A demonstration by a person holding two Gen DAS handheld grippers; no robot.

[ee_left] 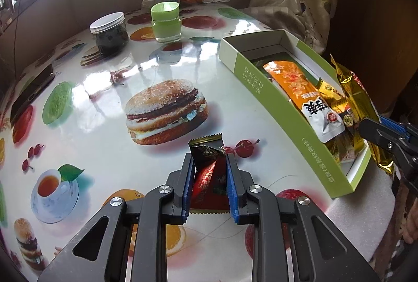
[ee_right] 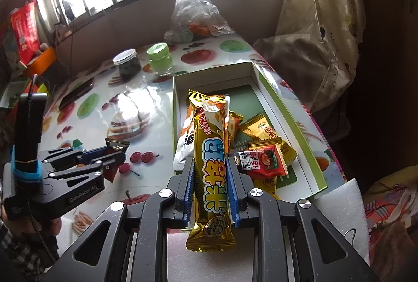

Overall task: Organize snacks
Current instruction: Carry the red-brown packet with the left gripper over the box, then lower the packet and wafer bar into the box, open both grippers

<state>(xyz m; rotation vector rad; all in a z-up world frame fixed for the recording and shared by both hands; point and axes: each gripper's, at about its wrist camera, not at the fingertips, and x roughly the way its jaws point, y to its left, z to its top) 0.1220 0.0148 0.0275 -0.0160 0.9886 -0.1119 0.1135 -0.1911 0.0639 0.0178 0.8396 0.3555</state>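
On the bench [ee_left: 104,104]: two jars, one green box [ee_left: 274,109]. Left gripper [ee_left: 209,172] clamps one red-black snack packet [ee_left: 209,172] just above the bench; right gripper [ee_right: 210,172] clamps one gold snack bar [ee_right: 211,172] over the box.

Gold bar [ee_left: 358,99] perhaps half hidden behind box [ee_left: 274,109].

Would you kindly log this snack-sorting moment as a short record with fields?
left gripper: shut on dark red packet, on the table
right gripper: shut on gold snack bar, above the box's near end
green box: open, holds orange pouch and small packets
table, far side: dark jar, green jar
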